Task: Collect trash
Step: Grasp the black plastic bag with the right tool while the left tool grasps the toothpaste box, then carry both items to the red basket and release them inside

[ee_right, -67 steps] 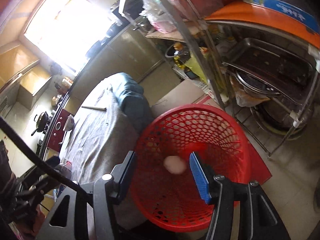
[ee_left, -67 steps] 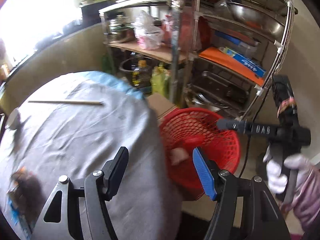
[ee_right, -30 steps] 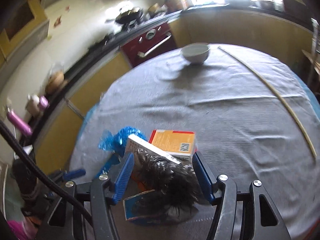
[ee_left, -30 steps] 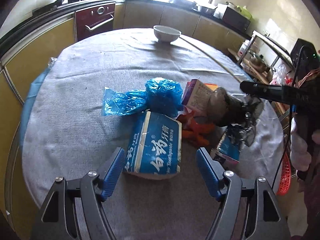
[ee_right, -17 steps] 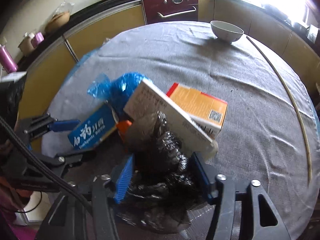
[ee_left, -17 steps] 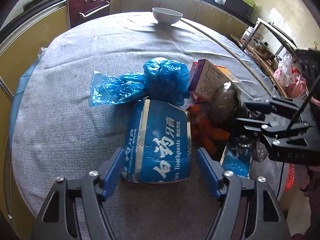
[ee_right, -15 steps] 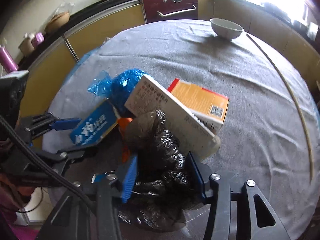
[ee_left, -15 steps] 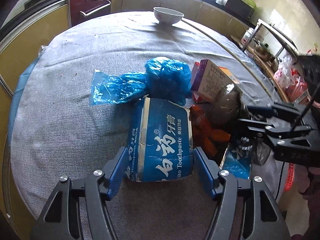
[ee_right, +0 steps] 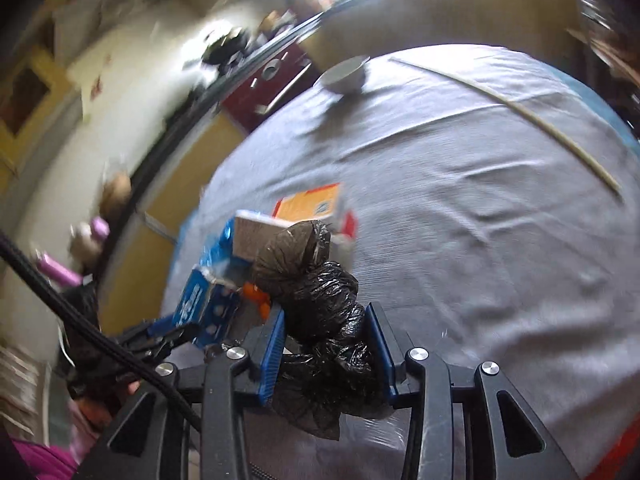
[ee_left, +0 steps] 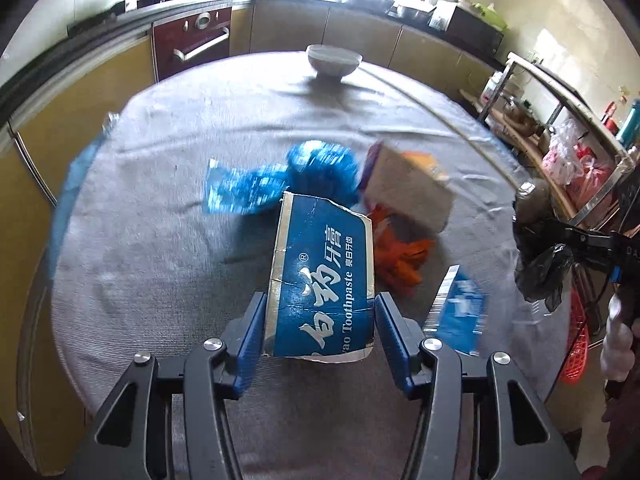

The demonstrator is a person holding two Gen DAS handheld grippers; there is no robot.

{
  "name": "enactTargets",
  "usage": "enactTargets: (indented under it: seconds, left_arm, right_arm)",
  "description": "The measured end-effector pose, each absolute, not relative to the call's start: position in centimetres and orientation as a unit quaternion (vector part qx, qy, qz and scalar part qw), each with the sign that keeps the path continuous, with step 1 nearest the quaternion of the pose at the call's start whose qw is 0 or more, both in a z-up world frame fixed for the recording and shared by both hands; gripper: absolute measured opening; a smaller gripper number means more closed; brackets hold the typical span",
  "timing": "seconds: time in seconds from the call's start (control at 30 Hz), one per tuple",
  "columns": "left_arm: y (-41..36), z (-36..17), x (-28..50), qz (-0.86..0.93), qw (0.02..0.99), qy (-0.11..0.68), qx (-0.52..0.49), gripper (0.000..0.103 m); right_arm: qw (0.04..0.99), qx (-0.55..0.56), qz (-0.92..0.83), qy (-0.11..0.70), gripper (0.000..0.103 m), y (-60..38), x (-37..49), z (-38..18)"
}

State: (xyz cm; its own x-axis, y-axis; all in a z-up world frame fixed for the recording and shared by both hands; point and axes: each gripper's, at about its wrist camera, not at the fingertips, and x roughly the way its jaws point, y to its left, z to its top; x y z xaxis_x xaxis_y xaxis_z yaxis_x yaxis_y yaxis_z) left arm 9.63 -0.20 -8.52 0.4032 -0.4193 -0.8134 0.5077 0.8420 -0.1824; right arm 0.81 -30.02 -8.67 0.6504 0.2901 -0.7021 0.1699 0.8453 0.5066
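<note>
The toothpaste box (ee_left: pixel 324 284) was deep blue with white lettering and silver edging. Behind it lay a translucent blue plastic bag (ee_left: pixel 280 180), crumpled orange wrappers (ee_left: pixel 400 256) and a cardboard box (ee_left: pixel 408 188) with a beige face and an orange side. The garbage bag (ee_right: pixel 316 300) was glossy black. The tablecloth (ee_left: pixel 160 220) was plain grey, the bowl (ee_left: pixel 334 60) white, the basket (ee_left: pixel 576 344) red mesh.

Layout relative to the toothpaste box (ee_left: pixel 322 280)

The toothpaste box lies on the table (ee_left: pixel 160 200), between the jaws of the left gripper (ee_left: pixel 320 336). Behind it lies a crumpled bag (ee_left: pixel 320 170); behind and right, a carton (ee_left: pixel 406 192). Far behind stands a bowl (ee_left: pixel 334 60). Well right, the right gripper (ee_right: pixel 326 344) holds a tied bag (ee_right: pixel 316 296).
</note>
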Motion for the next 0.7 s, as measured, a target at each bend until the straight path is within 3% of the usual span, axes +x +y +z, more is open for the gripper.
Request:
enactTargets:
  seconds: [0.27, 0.7]
  left_arm:
    - [-3.3, -3.6, 5.7, -0.318, 0.854, 0.404, 0.073, 0.056]
    - [-9.8, 0.3, 0.9, -0.391, 0.842, 0.351, 0.117, 0.056]
  right_arm:
    - [0.864, 0.377, 0.029, 0.331, 0.042, -34.8, -5.5, -6.9]
    - [0.878, 0.407, 0.003, 0.251, 0.042, -38.4, -12.4, -4.7]
